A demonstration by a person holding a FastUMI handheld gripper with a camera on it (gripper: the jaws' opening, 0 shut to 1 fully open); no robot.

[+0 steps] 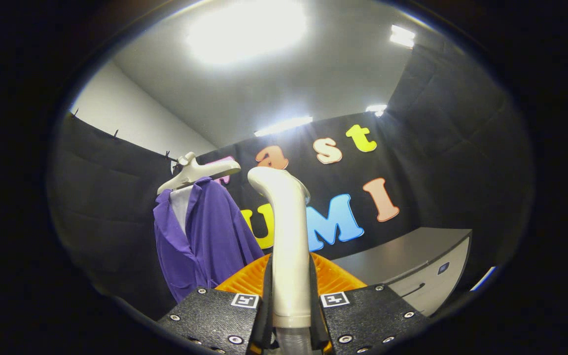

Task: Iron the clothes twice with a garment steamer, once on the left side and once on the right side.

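My gripper point(291, 296) is shut on the handle of the white garment steamer point(288, 236), which stands upright between the two fingers with its curved head at the top. A grey hose leaves the handle's lower end. Beyond the fingers and to the left, a purple shirt point(205, 236) hangs on a white hanger point(195, 173) in front of the black cloth wall. The steamer head is to the right of the shirt and apart from it.
A grey cabinet or table point(412, 266) with a drawer front stands beyond the fingers to the right, against the black wall. Bright ceiling lights shine overhead. A white room wall rises behind the cloth on the left.
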